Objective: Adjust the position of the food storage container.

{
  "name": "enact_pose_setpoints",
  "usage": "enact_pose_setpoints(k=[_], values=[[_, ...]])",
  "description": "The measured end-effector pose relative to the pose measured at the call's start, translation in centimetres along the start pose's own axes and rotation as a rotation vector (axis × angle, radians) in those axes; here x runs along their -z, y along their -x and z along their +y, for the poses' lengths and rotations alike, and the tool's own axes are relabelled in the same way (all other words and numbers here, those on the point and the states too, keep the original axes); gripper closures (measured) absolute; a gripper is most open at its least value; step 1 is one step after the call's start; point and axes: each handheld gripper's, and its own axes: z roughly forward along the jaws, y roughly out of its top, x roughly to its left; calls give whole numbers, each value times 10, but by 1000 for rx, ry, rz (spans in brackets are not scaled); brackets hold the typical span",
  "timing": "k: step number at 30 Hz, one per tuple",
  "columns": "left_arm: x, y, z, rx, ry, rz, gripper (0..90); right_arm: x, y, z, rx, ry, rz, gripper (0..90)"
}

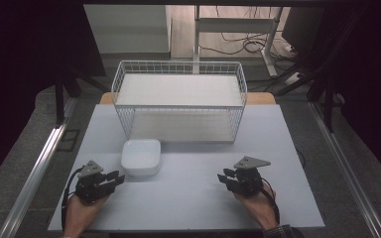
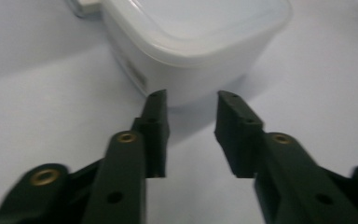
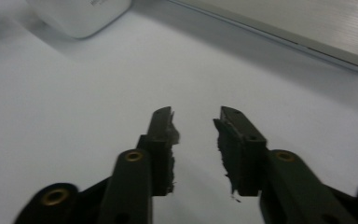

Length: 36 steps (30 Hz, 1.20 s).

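Two claws hovered near the bench's near edge, jaws apart and gripping nothing. Left claw (image 1: pixel 116 177) faced the white container (image 1: pixel 141 156), which sat just beyond its tips, toward the near-left part of the bench (image 1: pixel 278 148). Approach was judged in hand; next, advance and close on its wall. Right claw (image 1: pixel 223 177) stood well apart.
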Motion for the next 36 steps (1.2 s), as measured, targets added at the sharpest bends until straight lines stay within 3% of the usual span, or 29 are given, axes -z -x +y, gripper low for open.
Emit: enact_pose_setpoints(k=[7,14,18,23,29,32,36], values=[[-5,-19,9,23,-3,57,897,-17,-2,10,25,-19,10,871],[-30,-36,27,16,-23,82,899,-29,-4,26,40,-12,33,890],[-48,-44,37,6,-30,76,900,-43,-6,36,82,-39,45,892],[-54,-41,40,5,-32,55,900,-50,-9,42,90,-46,46,892],[-59,-29,45,0,-21,4,899,-59,-8,48,49,-48,62,892],[-68,-15,49,-21,-29,-38,899,-63,-4,50,27,-36,78,892],[-75,-1,53,-49,-38,-61,899,-70,-5,52,36,-39,73,892]])
